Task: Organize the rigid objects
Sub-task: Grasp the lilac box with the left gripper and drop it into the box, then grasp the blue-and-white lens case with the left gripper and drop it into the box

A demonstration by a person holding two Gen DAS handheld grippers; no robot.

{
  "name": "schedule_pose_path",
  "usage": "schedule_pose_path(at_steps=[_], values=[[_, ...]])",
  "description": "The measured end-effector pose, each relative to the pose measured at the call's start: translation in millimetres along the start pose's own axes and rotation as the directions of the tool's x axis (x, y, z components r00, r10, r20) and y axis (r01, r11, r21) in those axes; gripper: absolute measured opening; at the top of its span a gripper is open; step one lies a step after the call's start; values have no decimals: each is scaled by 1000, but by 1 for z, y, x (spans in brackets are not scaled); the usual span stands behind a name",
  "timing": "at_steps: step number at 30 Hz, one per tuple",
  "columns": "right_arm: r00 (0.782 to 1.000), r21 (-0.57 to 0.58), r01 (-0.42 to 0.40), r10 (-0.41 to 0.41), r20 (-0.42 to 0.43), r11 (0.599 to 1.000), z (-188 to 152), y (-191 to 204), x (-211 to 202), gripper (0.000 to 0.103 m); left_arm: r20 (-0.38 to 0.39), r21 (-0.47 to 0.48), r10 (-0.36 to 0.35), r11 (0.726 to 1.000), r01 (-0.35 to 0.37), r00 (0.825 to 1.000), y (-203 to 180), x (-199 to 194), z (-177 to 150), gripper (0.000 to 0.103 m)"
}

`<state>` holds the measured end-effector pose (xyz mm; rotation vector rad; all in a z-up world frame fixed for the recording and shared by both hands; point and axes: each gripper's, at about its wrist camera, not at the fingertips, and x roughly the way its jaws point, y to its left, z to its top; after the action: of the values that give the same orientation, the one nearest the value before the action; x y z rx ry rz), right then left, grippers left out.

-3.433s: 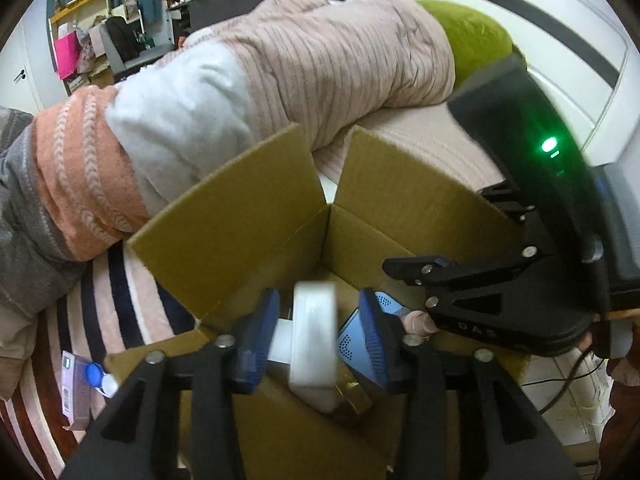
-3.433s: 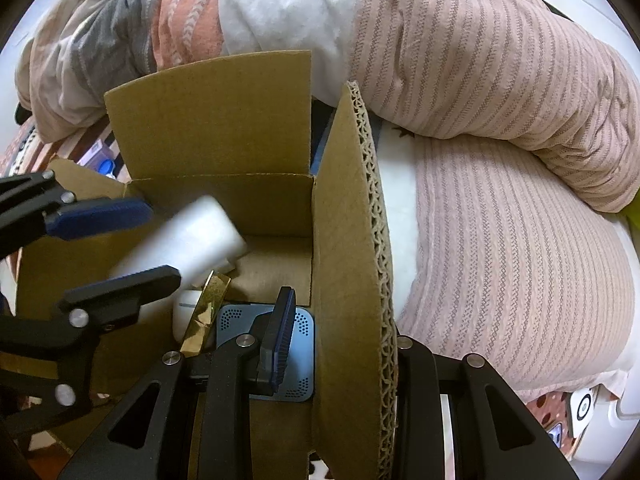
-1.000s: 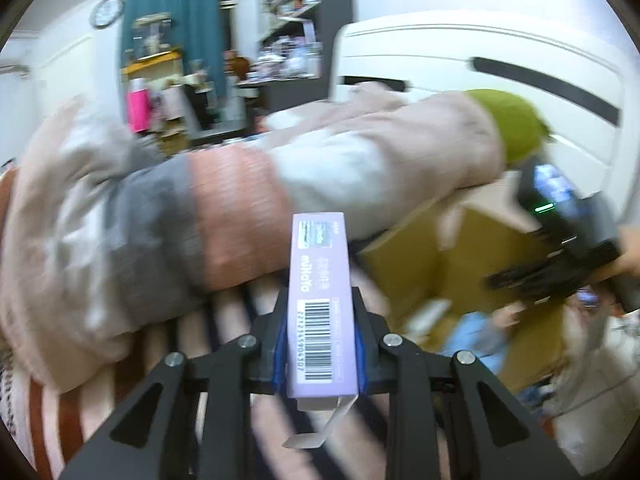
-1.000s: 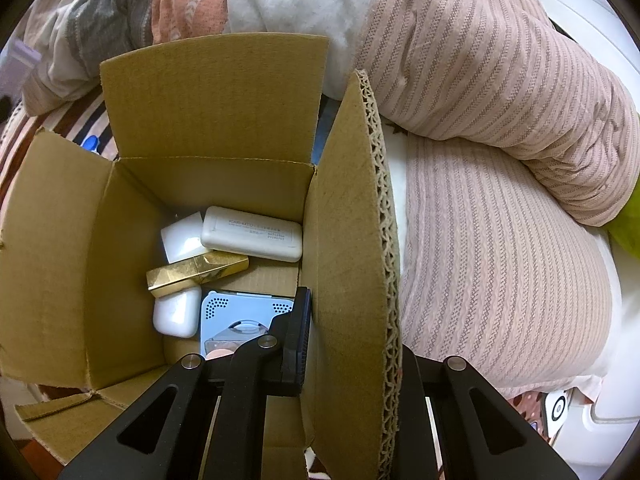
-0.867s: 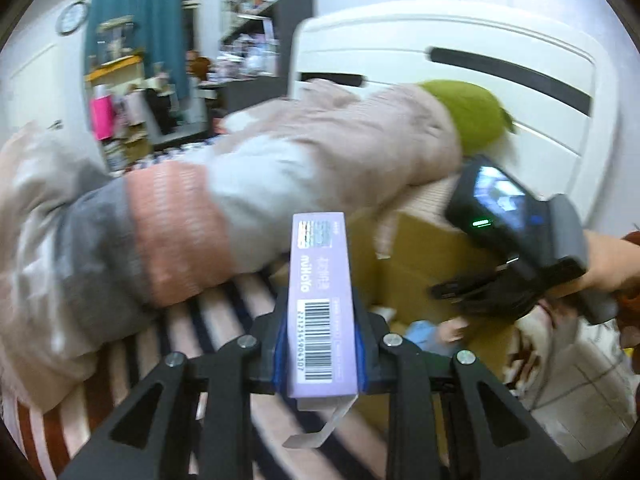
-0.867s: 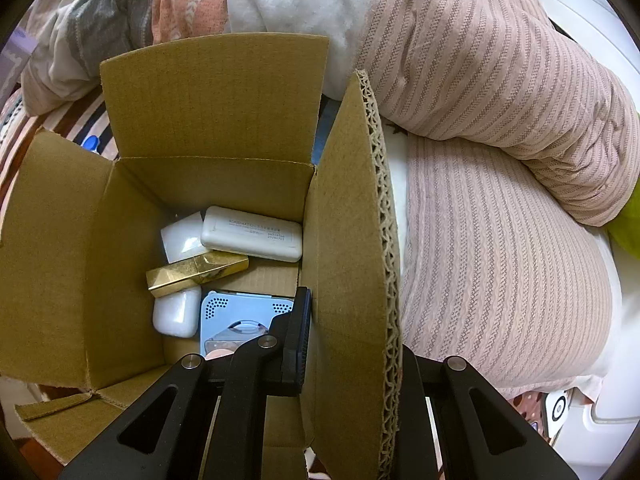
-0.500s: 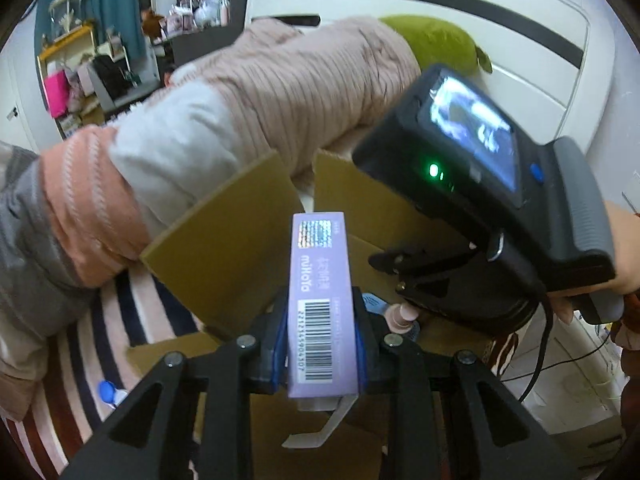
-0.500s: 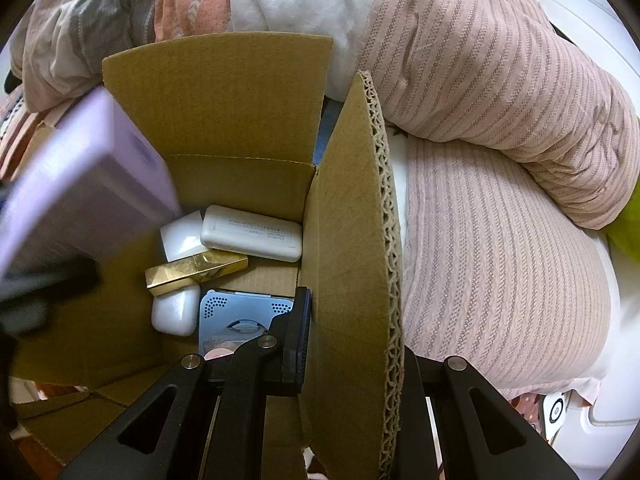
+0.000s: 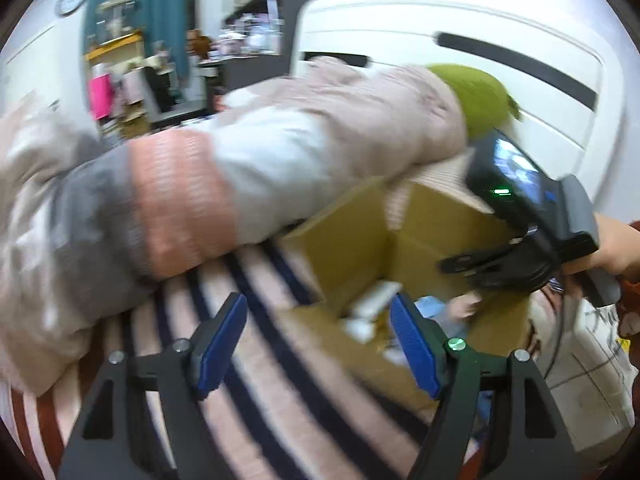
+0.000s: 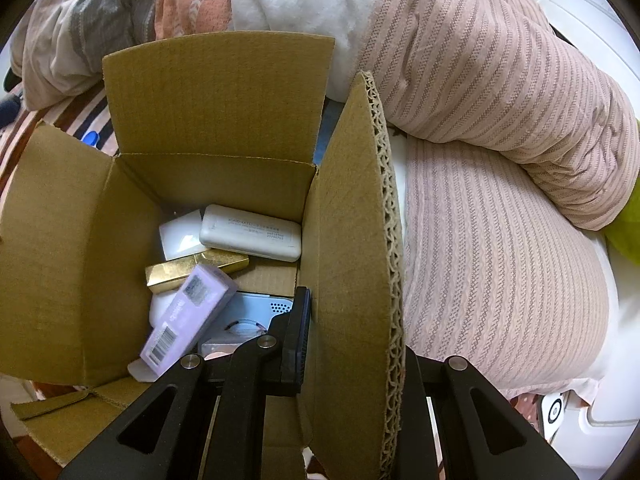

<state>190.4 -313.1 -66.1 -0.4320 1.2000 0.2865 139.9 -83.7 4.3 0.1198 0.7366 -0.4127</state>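
Note:
An open cardboard box [image 10: 216, 184] stands on the bed. Inside lie a purple carton [image 10: 188, 312], a gold bar-shaped box [image 10: 196, 270], a white case [image 10: 250, 232], a small white box [image 10: 178, 236] and a light blue device [image 10: 256, 308]. My right gripper [image 10: 348, 344] is shut on the box's right flap [image 10: 356, 248]. My left gripper [image 9: 318, 340] is open and empty, over the striped sheet [image 9: 280, 380] left of the box [image 9: 400, 248]. The left wrist view is blurred.
A rolled quilt in grey, orange, white and pink [image 9: 224, 168] lies behind the box; it also shows in the right wrist view [image 10: 460, 60]. A green cushion [image 9: 476, 96] sits by the white headboard [image 9: 460, 12]. A blue-capped item [image 10: 90, 136] lies on the sheet left of the box.
My left gripper let go of the purple carton, which now lies in the box. The left gripper has opened and swung away to the left. The right gripper has kept hold of the flap.

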Motion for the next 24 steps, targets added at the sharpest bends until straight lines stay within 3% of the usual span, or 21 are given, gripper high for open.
schedule_pose_path(at_steps=[2, 4, 6, 8, 11, 15, 24], values=[[1000, 1, 1, -1, -1, 1000, 1, -1, -2, 11, -4, -25, 27, 999, -28, 1000, 25, -4, -13, 71], [1000, 0, 3, -3, -2, 1000, 1, -1, -2, 11, -21, -12, 106, 994, -107, 994, 48, 0, -30, 72], [1000, 0, 6, -6, -3, 1000, 2, -1, -3, 11, -60, -1, 197, 980, -197, 979, 71, 11, -51, 72], [1000, 0, 4, -4, -2, 1000, 2, -1, -3, 11, -119, -13, 233, 972, -236, 965, 91, 30, -73, 72], [1000, 0, 4, -4, -4, 1000, 2, -1, -3, 11, -207, -70, 232, 966, -250, 951, 116, 59, -101, 72], [1000, -1, 5, -5, -4, 1000, 2, -2, -3, 11, -263, -124, 212, 960, -250, 941, 129, 90, -121, 72], [1000, -2, 3, -3, -8, 1000, 3, -8, -2, 11, -262, -141, 236, 950, -279, 936, 129, 128, -117, 72]])
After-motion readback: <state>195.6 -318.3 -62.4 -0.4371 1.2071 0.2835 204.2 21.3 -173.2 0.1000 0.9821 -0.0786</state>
